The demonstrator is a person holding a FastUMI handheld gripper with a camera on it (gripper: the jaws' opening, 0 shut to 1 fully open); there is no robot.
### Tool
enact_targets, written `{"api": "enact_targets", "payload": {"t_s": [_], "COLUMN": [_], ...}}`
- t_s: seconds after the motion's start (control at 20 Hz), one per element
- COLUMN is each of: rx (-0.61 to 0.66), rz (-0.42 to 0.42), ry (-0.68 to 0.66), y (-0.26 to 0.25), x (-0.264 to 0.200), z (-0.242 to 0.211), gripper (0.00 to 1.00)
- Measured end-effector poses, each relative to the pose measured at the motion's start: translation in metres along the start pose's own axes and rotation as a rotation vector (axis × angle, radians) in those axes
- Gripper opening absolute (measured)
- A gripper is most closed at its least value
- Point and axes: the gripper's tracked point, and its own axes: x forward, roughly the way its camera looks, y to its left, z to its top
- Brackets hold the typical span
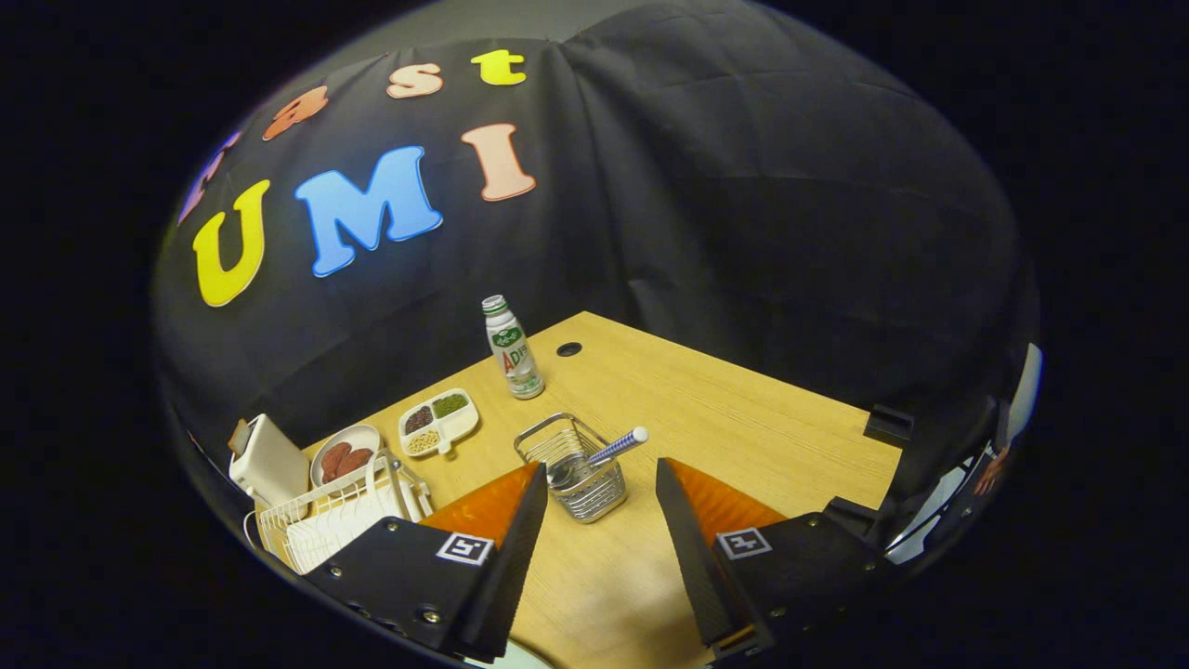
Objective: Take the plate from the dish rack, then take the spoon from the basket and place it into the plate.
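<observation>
A: Where do the tongs (599, 483) stand, and what do they hold?
B: They are spread wide and hold nothing; bare worktop (743, 409) shows between the two fingers.

A: Where is the spoon (599, 453)?
B: In the wire basket (571, 465), just ahead of the fingers and in line with the gap between them, slightly toward the left finger. The bowl lies low inside the basket; the handle rises out over the rim.

A: Which way does its long axis run?
B: From near left, at the bowl, up and out to far right, ending in a pale tip. The handle thus crosses the gap at a slant, so the closing line would probably need a turn to meet it squarely.

A: And the plate?
B: A white rack (325, 516) stands at near left, beside the left finger, with white ware lying in it. Whether that is the plate cannot be told; none rests on the worktop, so the first step looks undone.

A: What room is there to move?
B: Open wood lies right of the basket as far as the worktop's right edge. A bottle (513, 348) stands beyond the basket. Left is crowded: a divided dish (438, 421), a bowl (345, 454) and a white box (269, 462) sit behind the rack.
</observation>
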Motion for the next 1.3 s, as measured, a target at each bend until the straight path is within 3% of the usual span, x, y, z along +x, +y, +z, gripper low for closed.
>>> {"api": "enact_targets", "payload": {"t_s": [0.4, 0.55, 0.75, 0.85, 0.9, 0.95, 1.2, 1.3], "rx": [0.067, 0.088, 0.070, 0.069, 0.071, 0.080, 0.097, 0.090], "rz": [-0.105, -0.106, -0.135, -0.154, -0.156, -0.149, -0.128, -0.128], "ry": [0.016, 0.024, 0.026, 0.029, 0.024, 0.025, 0.016, 0.013], "y": [-0.009, -0.004, -0.008, -0.014, -0.017, -0.016, -0.007, -0.005], "x": [0.053, 0.070, 0.083, 0.086, 0.087, 0.088, 0.093, 0.090], "z": [-0.004, -0.010, -0.009, -0.009, -0.008, -0.007, 0.002, 0.006], "gripper": [0.73, 0.67, 0.68, 0.57, 0.56, 0.40, 0.28, 0.27]}}
